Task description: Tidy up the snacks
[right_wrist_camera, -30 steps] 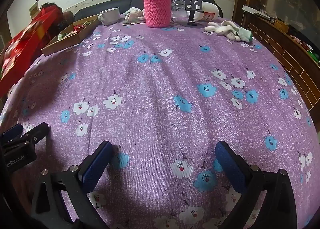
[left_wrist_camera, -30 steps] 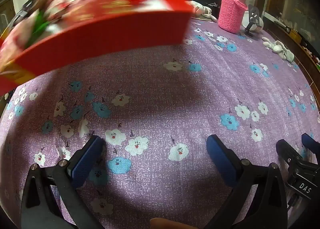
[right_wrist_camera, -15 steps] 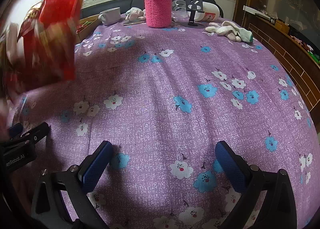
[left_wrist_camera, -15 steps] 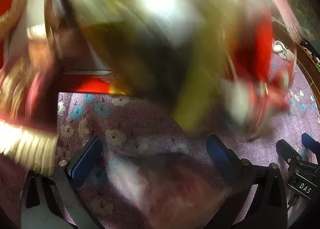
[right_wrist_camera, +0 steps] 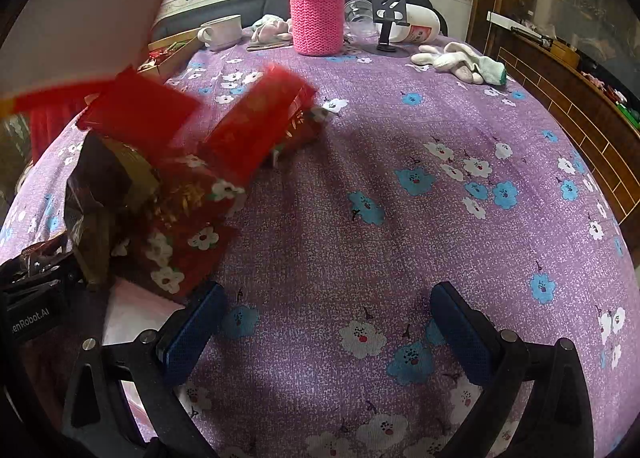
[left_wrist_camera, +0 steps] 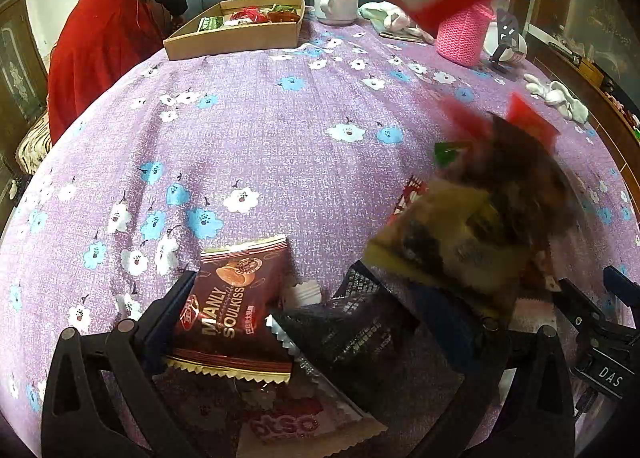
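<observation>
Snack packets piled low in the left wrist frame: brown Manly Soulkiss packet [left_wrist_camera: 236, 310], black packet [left_wrist_camera: 352, 334], pink packet [left_wrist_camera: 296, 422] at bottom edge, blurred yellow-brown heap [left_wrist_camera: 472, 234] right of centre. Cardboard tray [left_wrist_camera: 236, 32] with sorted snacks sits upper left, well apart.

Left gripper [left_wrist_camera: 304, 318] spread wide, packets lying between and over the fingers, nothing clamped. Right gripper [right_wrist_camera: 328, 322] wide open over bare purple tablecloth [right_wrist_camera: 400, 138], pile at its left.

Risks: closing left now likely pinches several overlapping wrappers; glossy film could slip; blurred red packets [right_wrist_camera: 256, 118] look unsettled.

Hidden: heap contents smeared, packet count unclear; red-and-white shape cut off at top edge, unidentifiable.
</observation>
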Demonstrator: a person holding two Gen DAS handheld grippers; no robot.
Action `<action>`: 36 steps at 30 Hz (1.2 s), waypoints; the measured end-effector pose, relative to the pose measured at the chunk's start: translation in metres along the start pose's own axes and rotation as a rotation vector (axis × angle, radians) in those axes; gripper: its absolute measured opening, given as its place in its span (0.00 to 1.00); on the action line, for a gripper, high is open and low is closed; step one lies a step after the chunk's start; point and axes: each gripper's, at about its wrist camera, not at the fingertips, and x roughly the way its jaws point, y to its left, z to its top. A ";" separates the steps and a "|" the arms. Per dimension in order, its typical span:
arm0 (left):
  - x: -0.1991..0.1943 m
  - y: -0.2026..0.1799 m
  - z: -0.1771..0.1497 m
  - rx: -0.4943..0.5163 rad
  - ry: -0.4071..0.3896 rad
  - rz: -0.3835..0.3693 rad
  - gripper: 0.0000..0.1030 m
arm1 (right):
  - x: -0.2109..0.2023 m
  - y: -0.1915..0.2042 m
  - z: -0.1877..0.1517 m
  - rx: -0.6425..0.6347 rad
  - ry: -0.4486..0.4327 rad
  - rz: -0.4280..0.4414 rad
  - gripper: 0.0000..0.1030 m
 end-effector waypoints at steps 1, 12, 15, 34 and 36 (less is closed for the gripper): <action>0.000 0.000 0.000 0.000 0.000 0.000 1.00 | 0.000 0.000 0.000 0.000 0.000 0.000 1.00; 0.002 -0.001 0.001 0.000 0.000 0.000 1.00 | 0.001 0.001 0.000 -0.001 -0.001 0.000 1.00; 0.002 -0.001 0.001 0.000 0.000 0.000 1.00 | 0.001 0.001 0.000 -0.002 -0.001 0.000 1.00; 0.004 -0.007 0.000 0.010 -0.001 -0.005 1.00 | 0.001 0.002 0.000 -0.002 0.000 0.001 1.00; 0.004 -0.007 0.000 0.010 0.000 -0.005 1.00 | 0.001 0.002 0.000 -0.003 0.000 0.001 1.00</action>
